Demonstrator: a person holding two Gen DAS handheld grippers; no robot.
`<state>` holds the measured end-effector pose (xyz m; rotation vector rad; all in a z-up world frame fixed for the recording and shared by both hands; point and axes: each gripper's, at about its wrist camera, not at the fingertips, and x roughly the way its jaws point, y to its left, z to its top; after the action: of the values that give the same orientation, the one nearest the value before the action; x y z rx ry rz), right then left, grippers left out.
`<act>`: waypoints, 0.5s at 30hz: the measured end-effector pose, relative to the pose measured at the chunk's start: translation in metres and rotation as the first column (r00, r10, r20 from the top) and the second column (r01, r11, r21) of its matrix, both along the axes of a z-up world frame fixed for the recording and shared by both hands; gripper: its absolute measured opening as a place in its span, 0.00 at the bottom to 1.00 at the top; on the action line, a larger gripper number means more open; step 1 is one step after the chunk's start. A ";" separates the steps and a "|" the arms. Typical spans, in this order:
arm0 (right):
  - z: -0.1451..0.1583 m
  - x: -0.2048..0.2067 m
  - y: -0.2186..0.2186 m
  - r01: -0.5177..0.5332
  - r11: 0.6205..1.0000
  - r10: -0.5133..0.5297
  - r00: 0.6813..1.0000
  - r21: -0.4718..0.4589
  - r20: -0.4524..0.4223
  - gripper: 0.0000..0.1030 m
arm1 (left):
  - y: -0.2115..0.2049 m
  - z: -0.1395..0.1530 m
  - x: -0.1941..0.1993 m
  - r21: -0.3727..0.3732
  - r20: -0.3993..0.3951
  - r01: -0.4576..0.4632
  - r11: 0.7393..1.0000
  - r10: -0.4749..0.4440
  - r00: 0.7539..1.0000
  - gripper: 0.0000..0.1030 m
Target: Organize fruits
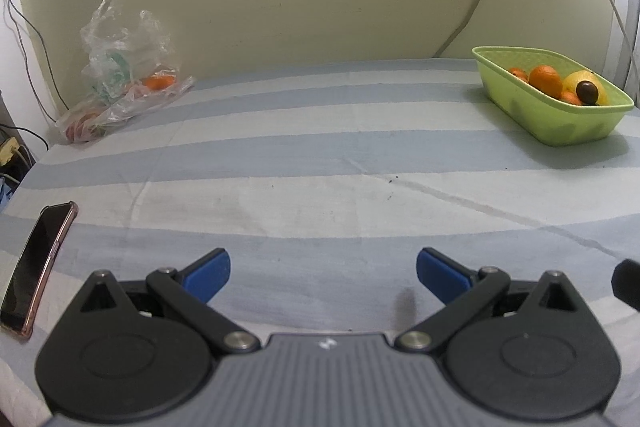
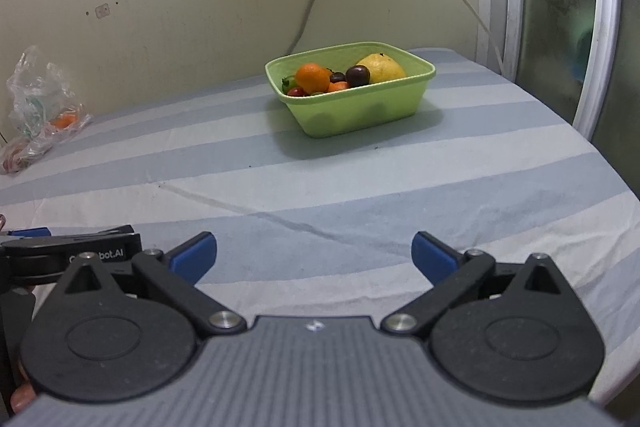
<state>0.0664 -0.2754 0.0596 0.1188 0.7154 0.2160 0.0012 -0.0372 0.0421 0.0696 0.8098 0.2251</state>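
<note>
A light green basket (image 2: 352,119) stands on the striped bedsheet at the back right; it also shows in the left wrist view (image 1: 560,123). It holds an orange (image 2: 313,77), a large yellow fruit (image 2: 384,69), a dark plum (image 2: 357,75) and several small fruits. A clear plastic bag (image 1: 120,67) with an orange (image 1: 159,82) inside lies at the back left against the wall; the bag also shows in the right wrist view (image 2: 36,107). My left gripper (image 1: 323,273) is open and empty above the sheet. My right gripper (image 2: 314,257) is open and empty, well short of the basket.
A phone (image 1: 34,267) in a pink case lies at the sheet's left edge. Cables and a power strip (image 1: 12,151) sit off the left side. A window frame (image 2: 560,27) stands at the right. The left gripper's side (image 2: 68,255) shows beside my right gripper.
</note>
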 end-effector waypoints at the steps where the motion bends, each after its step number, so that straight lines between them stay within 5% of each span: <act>1: 0.000 0.000 0.000 0.002 1.000 -0.002 1.000 -0.001 -0.003 1.00 | 0.000 0.000 0.000 0.000 0.001 0.001 1.000 -0.001 1.000 1.00; 15: -0.002 0.000 0.002 0.010 1.000 -0.010 1.000 -0.004 -0.027 1.00 | -0.002 -0.002 -0.002 0.007 0.001 0.003 1.000 -0.003 1.000 1.00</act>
<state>0.0668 -0.2738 0.0571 0.1217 0.7424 0.2035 -0.0003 -0.0389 0.0406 0.0773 0.8077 0.2247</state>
